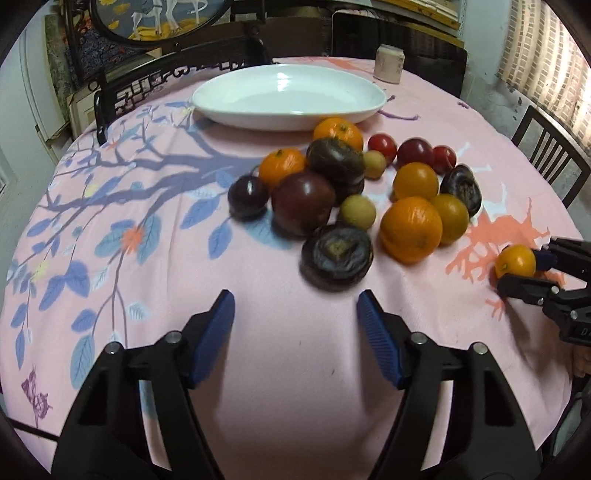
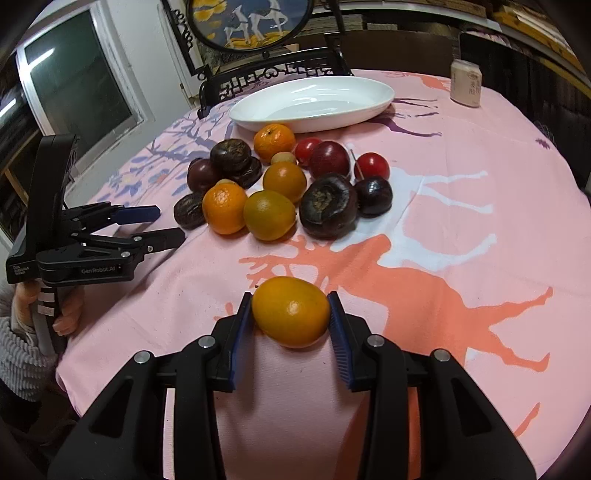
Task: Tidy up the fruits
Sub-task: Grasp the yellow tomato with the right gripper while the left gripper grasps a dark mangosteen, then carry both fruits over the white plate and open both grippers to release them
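A single fruit is being taken from the bench. In the right wrist view, the right gripper [image 2: 291, 314] is seen with its blue-padded fingers [image 2: 242, 325] pinching a small yellow-orange citrus fruit [image 2: 291, 312], one pad against each flank, while the fruit rests on the pink patterned tablecloth [image 2: 461, 229], well apart from the rest. The left gripper [image 1: 295, 314] is held with its fingers [image 1: 218, 325] spread and nothing between them; it is poised just in front of a dark wrinkled purple fruit [image 1: 337, 254] at the near edge of the heap, which is not touched.

The heap of mixed fruit [image 2: 280, 184], made up of oranges, red and dark plums, small pale round fruits and shrivelled purple ones, lies loose on the cloth. Beyond it a wide white oval ceramic dish [image 2: 314, 101] stands empty, one orange just at its near rim. The sorting is therefore judged to be at its start.

For the next move, the pinched citrus would have to be lifted clear and carried over the heap to the dish, then set down gently so that it does not roll. A round, smooth-skinned fruit could slip if the hold is light.

The bench is round and covered by the cloth, printed with blue branches and orange deer. A pale cylindrical jar [image 2: 466, 86] stands near the far edge. Dark carved chairs, a round framed picture of deer [image 2: 247, 22] and a window [image 2: 77, 85] are seen behind.
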